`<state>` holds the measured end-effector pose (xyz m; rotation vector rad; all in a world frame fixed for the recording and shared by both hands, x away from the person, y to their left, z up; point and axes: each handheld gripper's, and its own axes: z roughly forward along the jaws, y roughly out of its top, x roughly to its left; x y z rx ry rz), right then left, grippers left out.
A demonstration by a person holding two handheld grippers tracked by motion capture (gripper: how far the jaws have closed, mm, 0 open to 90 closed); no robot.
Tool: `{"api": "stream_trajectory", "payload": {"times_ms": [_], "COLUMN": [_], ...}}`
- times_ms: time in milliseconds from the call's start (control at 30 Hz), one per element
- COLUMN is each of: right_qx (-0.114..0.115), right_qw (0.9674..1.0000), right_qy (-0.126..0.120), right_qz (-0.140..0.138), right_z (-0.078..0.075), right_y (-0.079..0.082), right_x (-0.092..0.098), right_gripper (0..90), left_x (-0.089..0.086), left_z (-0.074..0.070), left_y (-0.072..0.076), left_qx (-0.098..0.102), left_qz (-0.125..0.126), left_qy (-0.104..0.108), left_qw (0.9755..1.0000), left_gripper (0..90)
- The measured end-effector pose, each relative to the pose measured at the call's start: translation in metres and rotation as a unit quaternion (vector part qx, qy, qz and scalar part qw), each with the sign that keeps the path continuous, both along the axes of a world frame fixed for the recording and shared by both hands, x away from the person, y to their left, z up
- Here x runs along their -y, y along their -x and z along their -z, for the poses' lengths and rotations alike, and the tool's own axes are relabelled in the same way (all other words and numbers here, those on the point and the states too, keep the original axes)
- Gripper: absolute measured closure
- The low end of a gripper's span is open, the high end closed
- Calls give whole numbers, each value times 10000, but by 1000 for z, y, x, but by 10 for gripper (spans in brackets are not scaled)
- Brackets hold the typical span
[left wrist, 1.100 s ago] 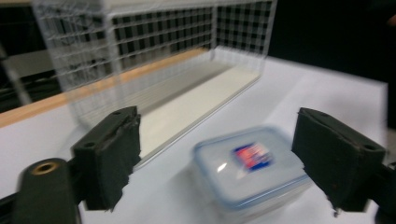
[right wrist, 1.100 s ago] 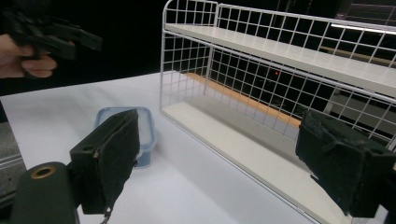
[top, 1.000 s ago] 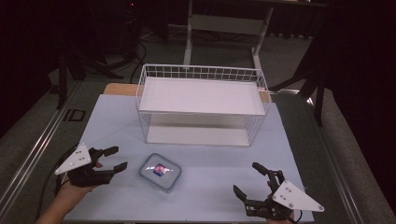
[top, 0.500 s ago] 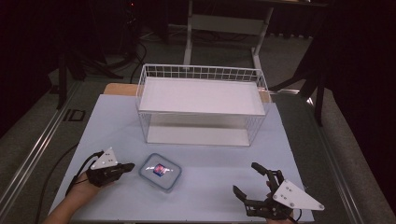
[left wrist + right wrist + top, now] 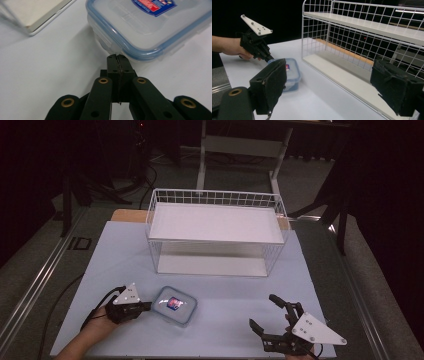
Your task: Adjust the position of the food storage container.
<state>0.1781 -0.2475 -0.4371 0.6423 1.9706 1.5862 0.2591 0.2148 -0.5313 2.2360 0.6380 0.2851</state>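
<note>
Your wire shelf rack stands empty at the back of the table, so nothing is stowed yet, if stowing is the aim. The lidded container sits on the table in front of it, lid on. Your left gripper, jaws pressed together, touches its corner. Your right gripper hangs spread wide, well apart, idle.

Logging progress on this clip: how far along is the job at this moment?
Early. Nothing looks placed: the wire rack holds nothing on its shelves. In hand: the left gripper, jaws shut, has its tips at the edge of the lidded container on the table. The right gripper waits open, apart. Any grasp or move of the container remains.
</note>
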Motion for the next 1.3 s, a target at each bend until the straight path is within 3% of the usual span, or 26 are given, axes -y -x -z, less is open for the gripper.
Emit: {"api": "stream_trajectory", "payload": {"times_ms": [167, 367, 633, 900, 1133, 1167, 1300], "right_qx": [-22, 9, -5, -23, 4, 4, 10], "right_qw": [10000, 10000, 10000, 9999, 9999, 9999, 9999], "right_qy": [-6, -37, -51, -40, -71, -71, -56], "right_qz": [-16, 11, -27, -101, -105, -105, -122], "right_z": [0, -1, -1, -1, -2, -2, -2], "right_y": [-1, 0, 0, 0, 0, 0, 0], "right_x": [0, 1, 1, 1, 2, 2, 1], "right_gripper": [137, 137, 138, 142, 142, 142, 142], "left_x": [12, 33, 58, 82, 84, 82, 70], "left_z": [-1, 1, 3, 3, 2, 0, -5], "left_y": [3, 7, 9, 10, 12, 13, 8], "left_qx": [-55, -64, -316, -287, -411, -350, -238], "left_qz": [103, 231, 398, 551, 505, 493, 173], "left_qy": [47, -57, 121, 184, 201, 108, 51], "left_qw": [9999, 9997, 9986, 9979, 9977, 9981, 9996], "left_gripper": [900, 900, 900, 900, 900, 900, 900]}}
